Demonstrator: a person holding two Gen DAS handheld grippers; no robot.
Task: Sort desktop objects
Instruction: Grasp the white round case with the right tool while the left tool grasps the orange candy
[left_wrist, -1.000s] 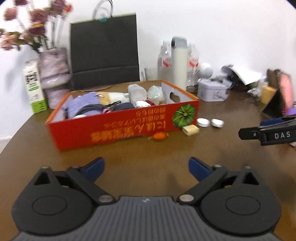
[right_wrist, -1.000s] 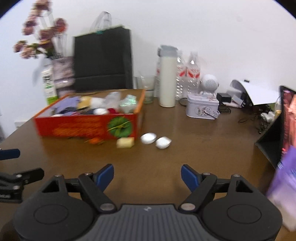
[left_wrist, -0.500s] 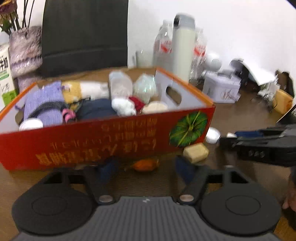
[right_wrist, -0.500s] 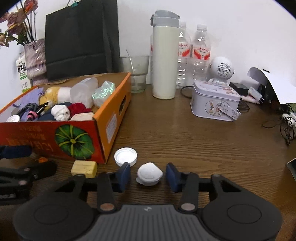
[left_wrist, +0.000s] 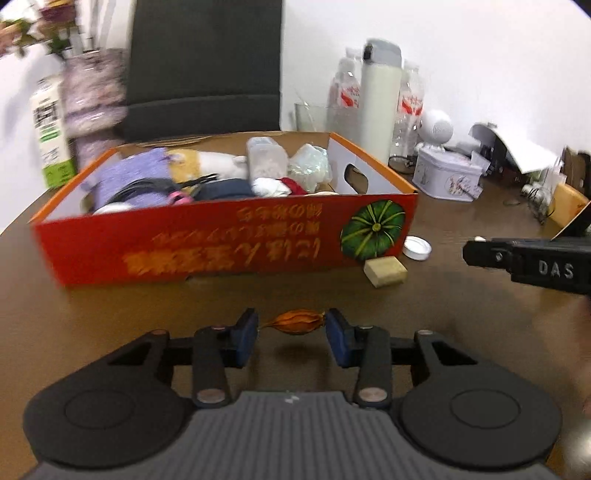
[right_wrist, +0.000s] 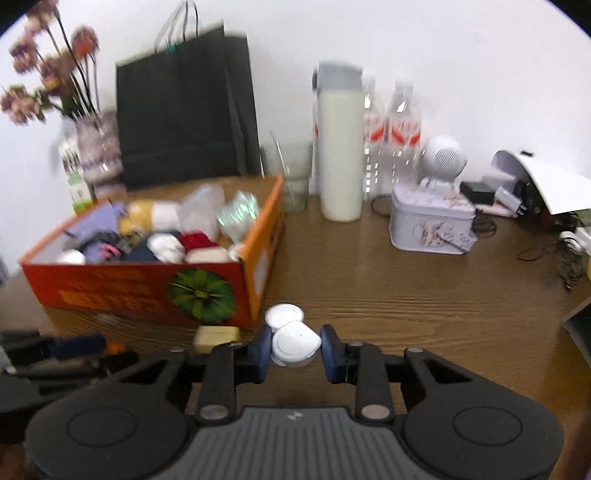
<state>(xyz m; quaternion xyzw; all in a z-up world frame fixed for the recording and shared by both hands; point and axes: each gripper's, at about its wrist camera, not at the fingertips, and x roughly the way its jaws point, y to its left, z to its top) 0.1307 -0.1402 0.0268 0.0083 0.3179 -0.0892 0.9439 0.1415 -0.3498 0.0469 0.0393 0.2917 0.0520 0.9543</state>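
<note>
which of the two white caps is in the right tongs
The nearer cap, gripped between the right tongs; the other cap lies free by the box.

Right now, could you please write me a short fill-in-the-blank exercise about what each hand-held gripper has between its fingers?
1. The left hand-held gripper has a small ____ pod between its fingers.
2. The right hand-held gripper grips a ____ rounded case.
3. The tan block lies in front of the box's ____ picture.

Missing words: orange; white; pumpkin

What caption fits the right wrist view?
Right hand-held gripper shut on white lid beside orange box, second lid behind.
</note>
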